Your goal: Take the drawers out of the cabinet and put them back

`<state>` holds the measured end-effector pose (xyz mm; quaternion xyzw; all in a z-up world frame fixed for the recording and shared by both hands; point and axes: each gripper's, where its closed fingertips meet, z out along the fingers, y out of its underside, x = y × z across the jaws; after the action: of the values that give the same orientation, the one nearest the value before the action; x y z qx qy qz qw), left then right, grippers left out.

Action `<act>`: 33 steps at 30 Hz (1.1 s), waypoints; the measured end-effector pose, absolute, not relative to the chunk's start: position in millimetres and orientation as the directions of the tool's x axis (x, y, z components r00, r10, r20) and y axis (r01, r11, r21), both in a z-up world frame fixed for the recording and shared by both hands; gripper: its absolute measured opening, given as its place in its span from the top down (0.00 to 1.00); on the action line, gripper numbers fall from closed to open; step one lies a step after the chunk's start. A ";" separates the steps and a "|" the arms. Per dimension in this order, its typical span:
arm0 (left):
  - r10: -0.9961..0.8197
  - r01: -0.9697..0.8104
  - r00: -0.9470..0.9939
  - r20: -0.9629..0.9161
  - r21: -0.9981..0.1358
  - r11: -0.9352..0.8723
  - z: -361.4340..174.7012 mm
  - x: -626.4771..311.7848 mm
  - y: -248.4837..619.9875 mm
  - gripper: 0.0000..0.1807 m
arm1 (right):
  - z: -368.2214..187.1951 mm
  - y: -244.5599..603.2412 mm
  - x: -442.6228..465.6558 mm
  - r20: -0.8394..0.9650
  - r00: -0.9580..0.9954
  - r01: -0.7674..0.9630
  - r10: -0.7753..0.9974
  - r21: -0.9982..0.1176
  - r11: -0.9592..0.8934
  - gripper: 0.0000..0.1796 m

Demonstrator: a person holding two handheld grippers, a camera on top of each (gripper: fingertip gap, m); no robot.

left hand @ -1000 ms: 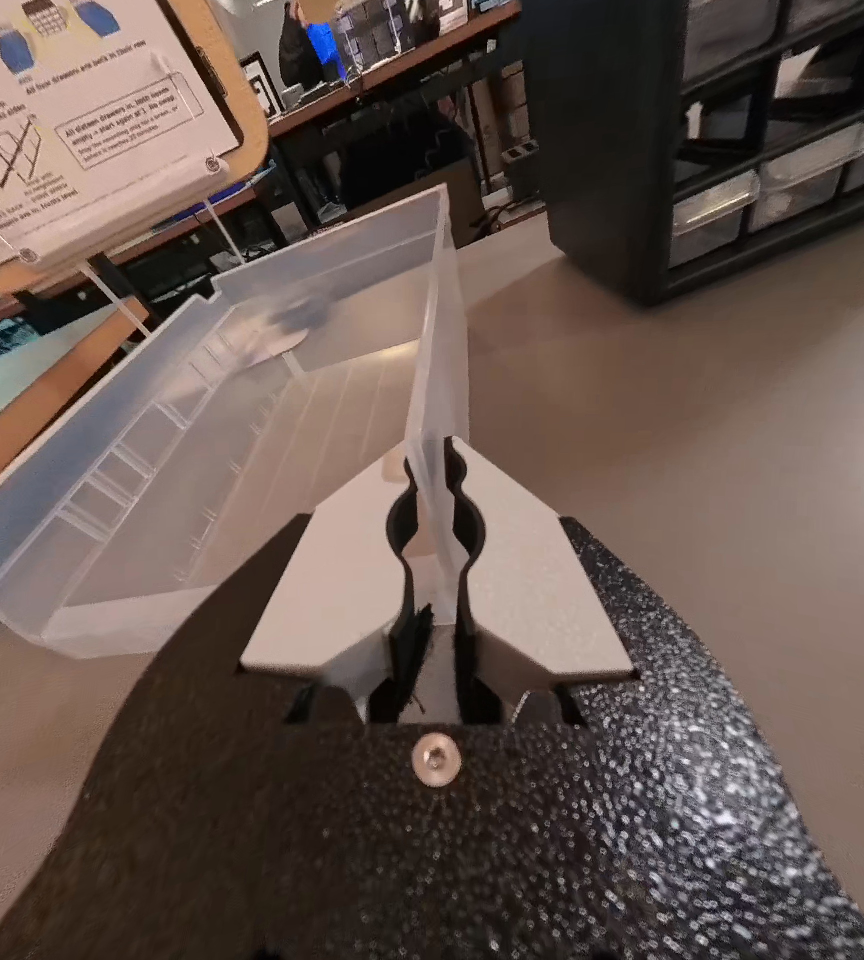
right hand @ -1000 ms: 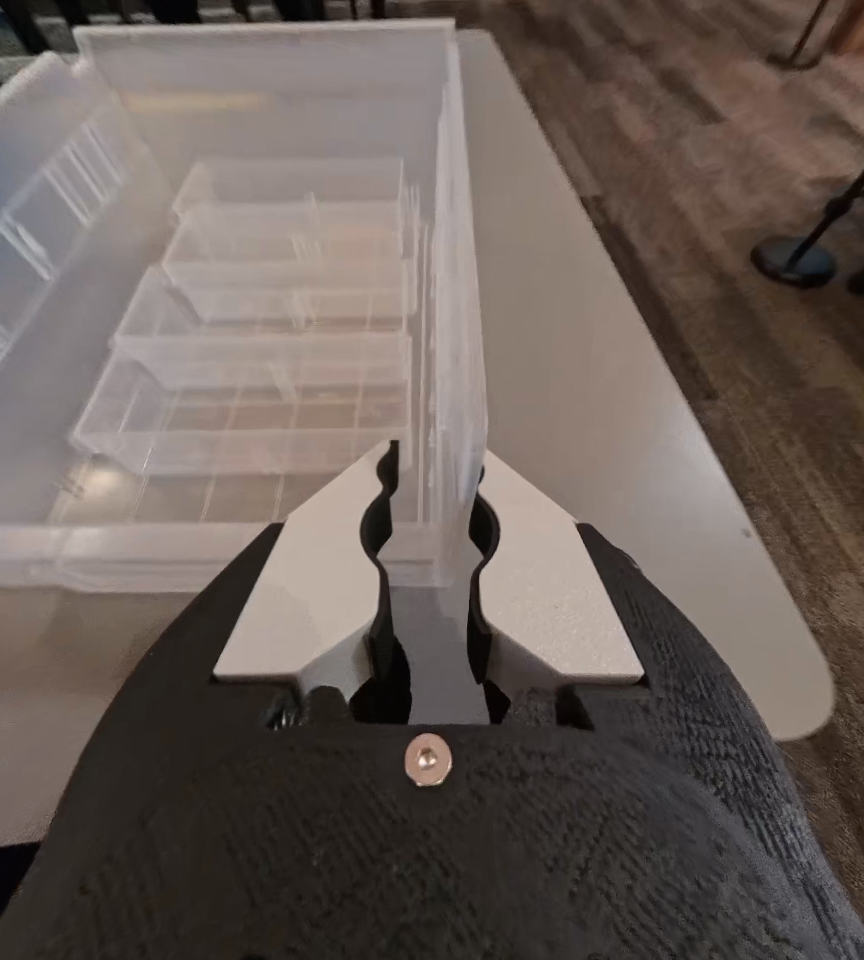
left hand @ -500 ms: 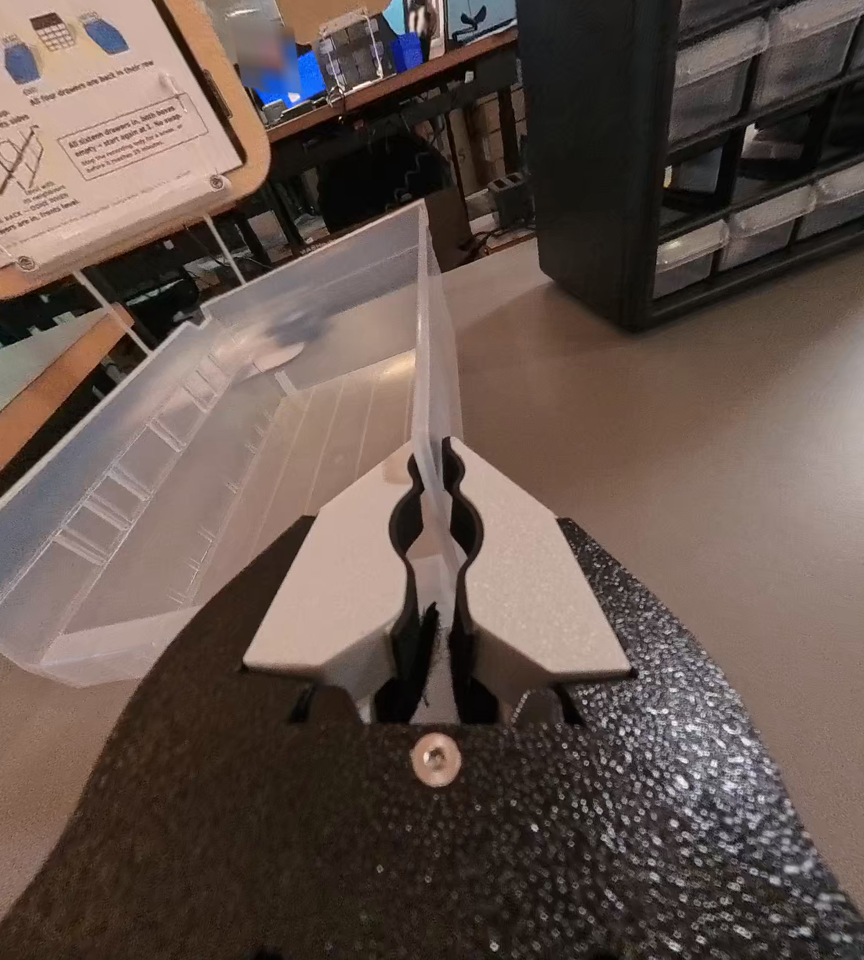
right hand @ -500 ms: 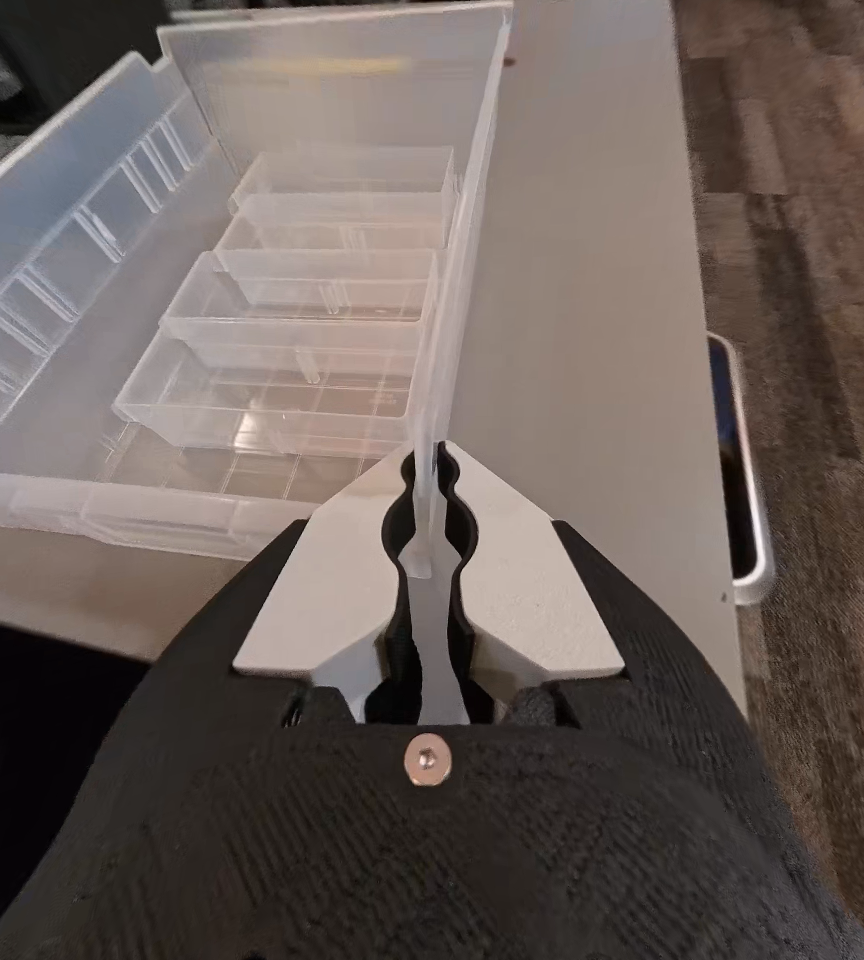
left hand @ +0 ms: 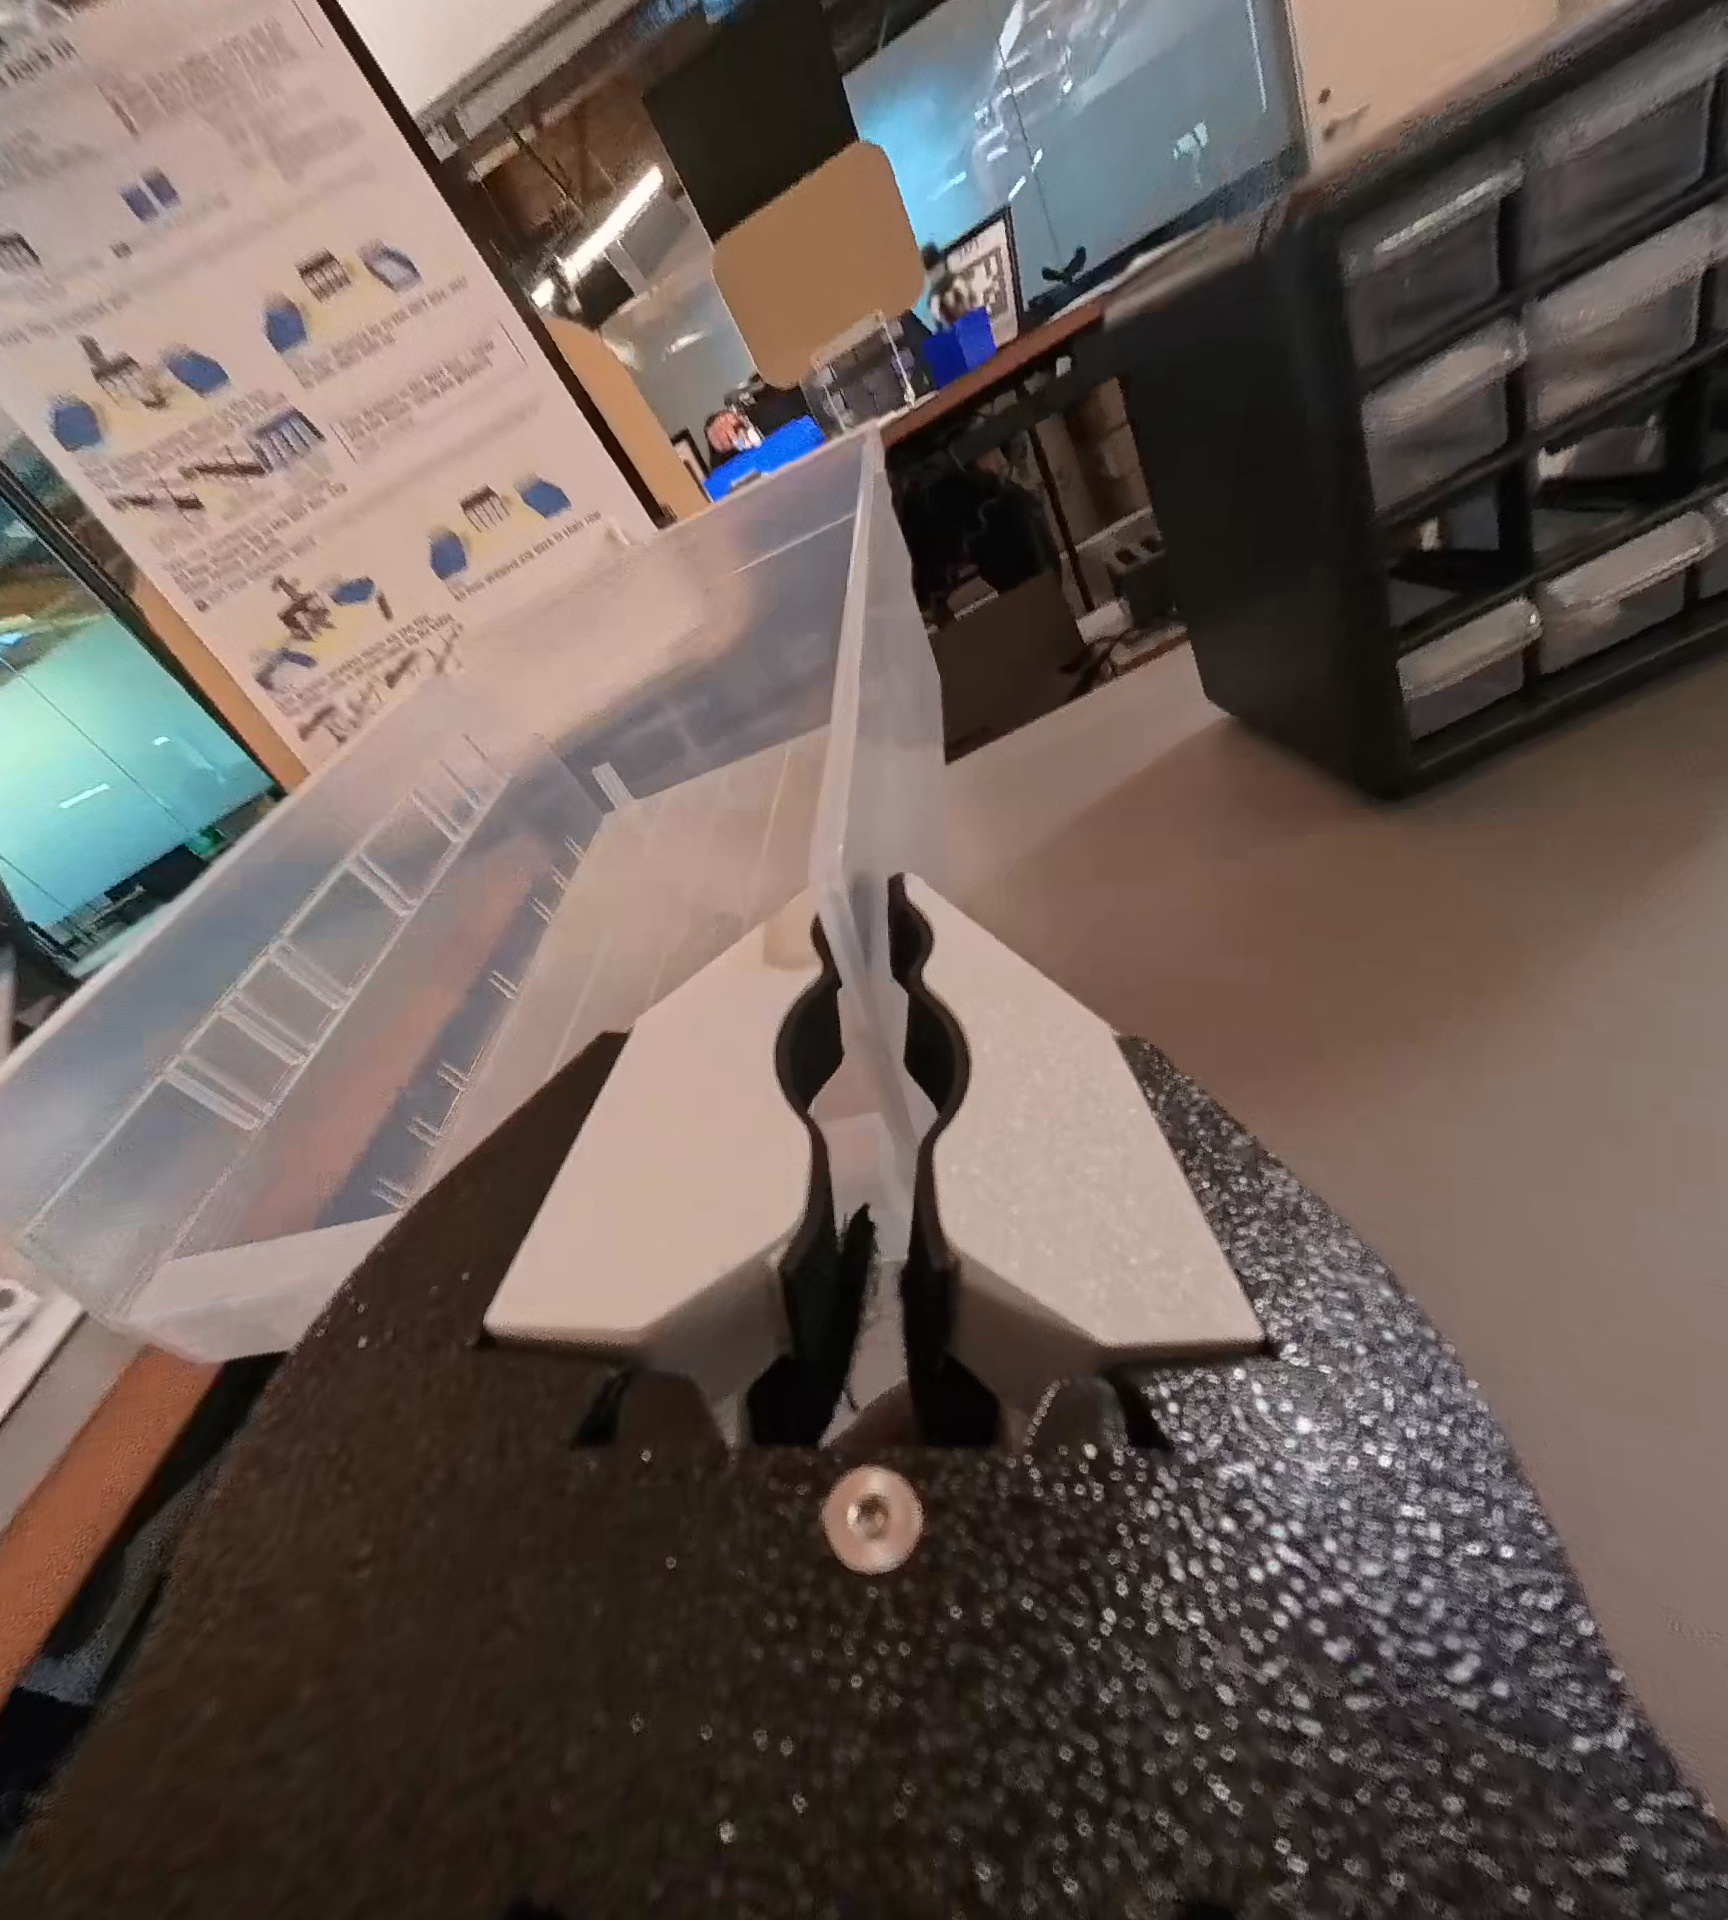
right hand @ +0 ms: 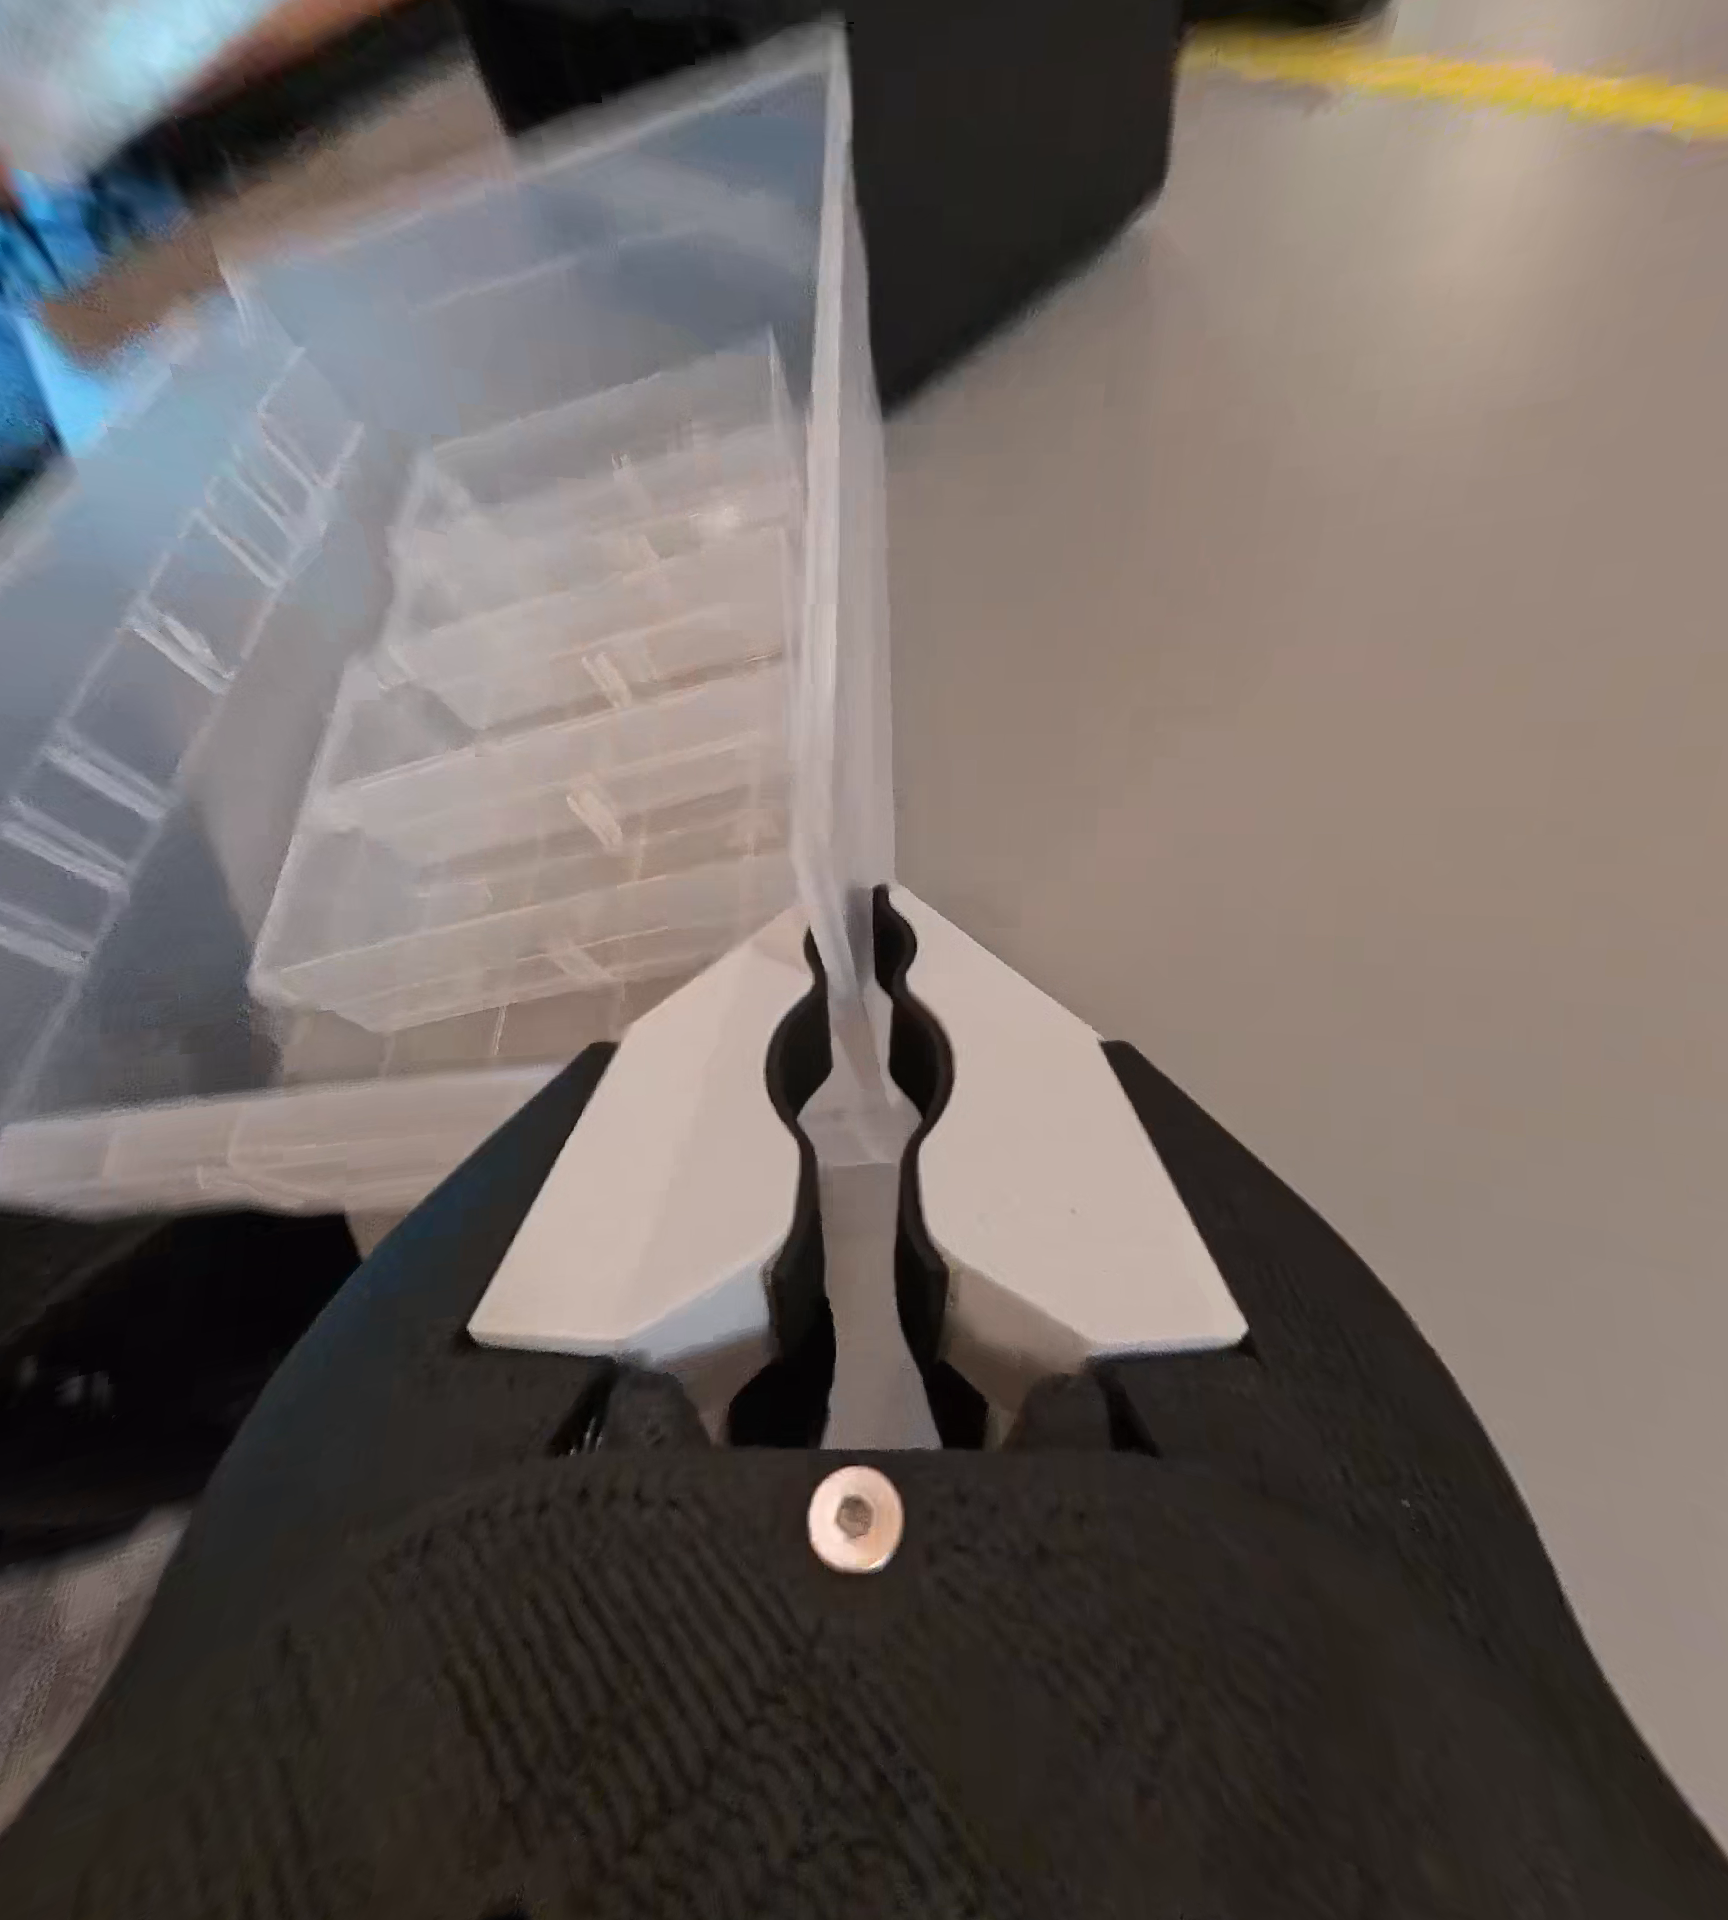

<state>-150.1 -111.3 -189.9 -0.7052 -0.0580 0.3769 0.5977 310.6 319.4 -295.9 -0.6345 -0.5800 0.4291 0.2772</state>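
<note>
Centre frame, both views: left gripper (left hand: 865, 914) and right gripper (right hand: 858, 930) each clamped on clear drawer (left hand: 403, 914) wall, drawer lifted above desk (left hand: 1411, 1039). Cabinet (left hand: 1566, 416) upper right. Step: carrying drawer; next calls for levelling, aligning with empty slot.

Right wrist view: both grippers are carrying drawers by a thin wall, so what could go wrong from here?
1. The right gripper pinches only the thin side wall of a large clear drawer holding small clear drawers; a tilt could spill them.
2. The left gripper holds an empty clear drawer the same way; it might twist or slip from the jaws.
3. Both views are blurred, suggesting fast motion near the black cabinet; a collision seems possible.
</note>
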 end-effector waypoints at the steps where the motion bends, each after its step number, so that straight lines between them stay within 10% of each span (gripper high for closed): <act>1: 0.535 -0.379 0.705 -0.466 -0.885 -0.272 -182.3 -147.4 -112.9 0.99 | -300.8 314.4 303.7 -0.211 -0.056 0.545 0.976 -0.826 -0.148 0.99; 22: 0.472 -0.514 0.724 -0.503 -0.850 -0.117 -96.2 -98.9 -136.9 0.99 | -287.6 181.8 107.9 -0.191 -0.322 0.538 0.927 -0.843 0.014 0.98; 33: 0.474 -0.593 0.701 -0.533 -0.804 -0.028 -42.6 -76.0 -142.0 0.99 | -295.4 96.2 -54.3 -0.231 -0.150 0.488 0.961 -0.863 -0.131 0.95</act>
<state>-76.0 -142.0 -42.6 -0.6055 0.0492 0.3837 0.6955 -54.3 96.2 -295.4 -0.5981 -0.6059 0.4558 0.2595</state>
